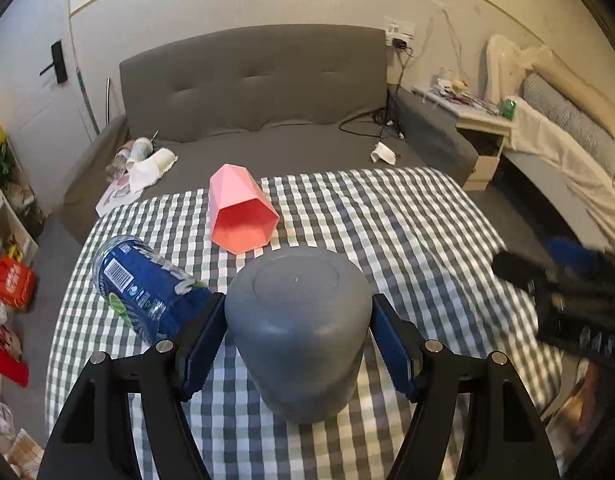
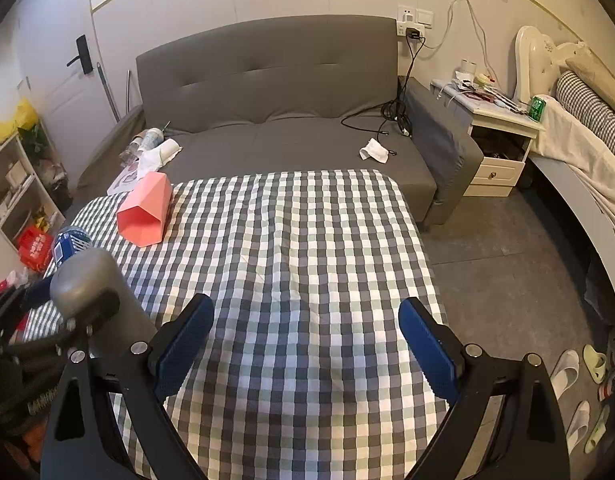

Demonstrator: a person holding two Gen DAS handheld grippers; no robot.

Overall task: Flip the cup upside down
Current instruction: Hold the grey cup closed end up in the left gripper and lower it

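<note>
- On the checked table point(image 1: 407, 216), near its left side, the grey cup point(image 1: 297, 332) stands upside down, base up, rim on the cloth.
- The left gripper point(image 1: 297, 344) has its blue pads point(image 1: 205, 344) on either side of the cup; the left pad lies against the wall, the right pad sits just beside it, and whether it touches I cannot tell.
- Behind the cup, a pink faceted cup point(image 1: 241, 210) lies on its side, mouth facing the camera.
- Left of the grey cup, a blue bottle point(image 1: 143, 284) lies tilted, just beside the left pad.
- The right gripper point(image 2: 307, 346) hovers over bare cloth, fingers point(image 2: 183, 344) spread wide, holding nothing.
- From the right wrist view, the grey cup point(image 2: 91, 284) shows at the left edge, with the left gripper around it.
- A grey sofa point(image 2: 267, 80) stands beyond the table.
</note>
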